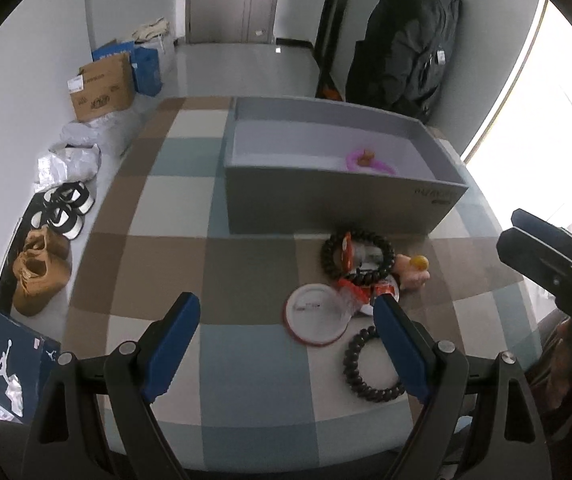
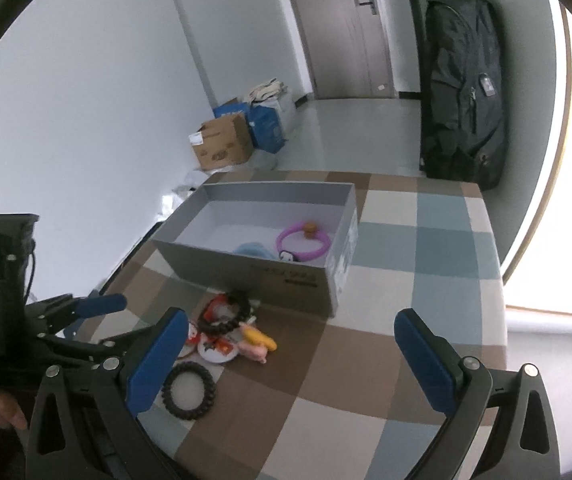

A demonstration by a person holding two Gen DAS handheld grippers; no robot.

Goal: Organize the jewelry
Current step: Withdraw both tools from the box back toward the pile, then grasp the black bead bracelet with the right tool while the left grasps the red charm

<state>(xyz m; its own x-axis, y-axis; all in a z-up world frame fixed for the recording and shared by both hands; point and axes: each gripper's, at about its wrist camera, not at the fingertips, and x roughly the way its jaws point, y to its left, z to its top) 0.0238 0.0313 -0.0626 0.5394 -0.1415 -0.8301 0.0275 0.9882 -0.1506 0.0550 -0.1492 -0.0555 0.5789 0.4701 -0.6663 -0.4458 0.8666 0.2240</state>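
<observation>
A pale-walled room with a closed door at twelve o'clock holds a table (image 1: 173, 216) covered in brown, blue and cream checks. On it sits a grey box (image 1: 326, 208), open at the top, its long axis running from nine to three o'clock in the left wrist view. Inside the box lies a purple ring (image 2: 304, 243) with an orange-brown charm on it, toward the right-hand end, and something pale blue beside it. A black backpack (image 2: 464, 92) hangs at one o'clock.

Just in front of the box, on the table, lies a small heap: a dark beaded bracelet (image 1: 358, 256) on red-and-white packaging, a white round lid (image 1: 318, 314) with a red rim, and a pink and yellow charm (image 1: 414, 270) at the heap's three o'clock. A second black coiled bracelet (image 1: 372, 364) lies flat, nearer the camera.

The left hand-held gripper (image 1: 286, 350) is spread wide with nothing between its blue pads, the coiled bracelet partly behind its right pad. The right hand-held gripper (image 2: 292, 360) is also spread and empty above the table.
</observation>
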